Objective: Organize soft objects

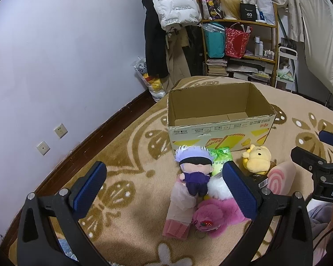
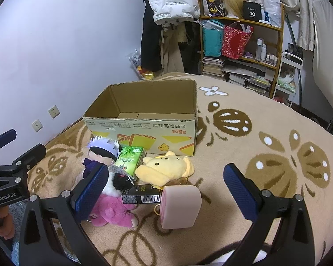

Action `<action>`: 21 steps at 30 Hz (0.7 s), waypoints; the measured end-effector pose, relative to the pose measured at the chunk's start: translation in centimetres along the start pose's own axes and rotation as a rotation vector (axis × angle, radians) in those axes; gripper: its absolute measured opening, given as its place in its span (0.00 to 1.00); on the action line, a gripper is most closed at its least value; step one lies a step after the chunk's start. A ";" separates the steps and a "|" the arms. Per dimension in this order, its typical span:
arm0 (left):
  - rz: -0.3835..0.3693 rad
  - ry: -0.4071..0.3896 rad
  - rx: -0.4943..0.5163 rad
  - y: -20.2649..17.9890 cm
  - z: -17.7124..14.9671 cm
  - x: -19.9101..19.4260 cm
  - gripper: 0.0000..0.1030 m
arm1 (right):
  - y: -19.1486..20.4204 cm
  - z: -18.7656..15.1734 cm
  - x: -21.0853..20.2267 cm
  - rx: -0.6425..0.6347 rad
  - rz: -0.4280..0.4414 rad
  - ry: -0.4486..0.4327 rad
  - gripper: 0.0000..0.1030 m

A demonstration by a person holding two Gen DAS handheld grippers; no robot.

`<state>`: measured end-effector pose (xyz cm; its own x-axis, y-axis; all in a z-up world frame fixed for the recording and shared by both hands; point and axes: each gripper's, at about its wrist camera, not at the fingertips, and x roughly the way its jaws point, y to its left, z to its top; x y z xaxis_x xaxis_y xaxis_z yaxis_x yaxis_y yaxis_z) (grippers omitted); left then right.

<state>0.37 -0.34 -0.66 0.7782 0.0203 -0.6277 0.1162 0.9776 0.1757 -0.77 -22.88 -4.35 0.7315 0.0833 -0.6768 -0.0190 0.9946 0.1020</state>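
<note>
The soft toys lay heaped just in front of the empty cardboard box [image 2: 144, 119], none inside yet. Both the left gripper [image 1: 164, 186] and right gripper [image 2: 164, 188] hung wide open, holding nothing. The pink roll cushion [image 2: 179, 206], nearest the right jaws, lay end-on, well short of the box

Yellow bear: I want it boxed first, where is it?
Yellow bear lies on the blanket before the box, right of the green carton.
</note>
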 end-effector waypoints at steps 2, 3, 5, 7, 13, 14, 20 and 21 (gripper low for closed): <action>-0.001 0.002 -0.001 0.0 0.0 0.1 1.00 | 0.0 0.0 0.0 0.000 0.000 0.000 1.00; 0.000 0.002 -0.001 0.0 0.0 0.0 1.00 | 0.0 0.0 0.0 0.000 -0.001 0.000 1.00; -0.001 0.002 0.001 0.0 0.0 0.0 1.00 | 0.0 0.0 0.0 0.000 0.000 0.000 1.00; -0.001 0.003 0.006 0.0 0.0 0.1 1.00 | 0.1 0.0 0.0 -0.002 0.001 0.002 1.00; 0.001 0.006 0.009 -0.1 -0.1 0.1 1.00 | 0.1 -0.1 0.1 -0.003 0.000 0.004 1.00; 0.000 0.006 0.010 -0.1 -0.1 0.1 1.00 | 0.1 -0.1 0.2 -0.003 0.001 0.003 1.00; 0.001 0.008 0.014 -0.3 -0.2 0.1 1.00 | 0.1 -0.1 0.1 -0.004 0.001 0.006 1.00; 0.004 0.009 0.015 -0.3 -0.2 0.1 1.00 | 0.1 -0.1 0.2 -0.004 0.001 0.005 1.00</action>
<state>0.28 -0.56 -0.89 0.7732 0.0260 -0.6336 0.1224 0.9742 0.1894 -0.72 -22.74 -4.52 0.7278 0.0845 -0.6805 -0.0222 0.9948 0.0997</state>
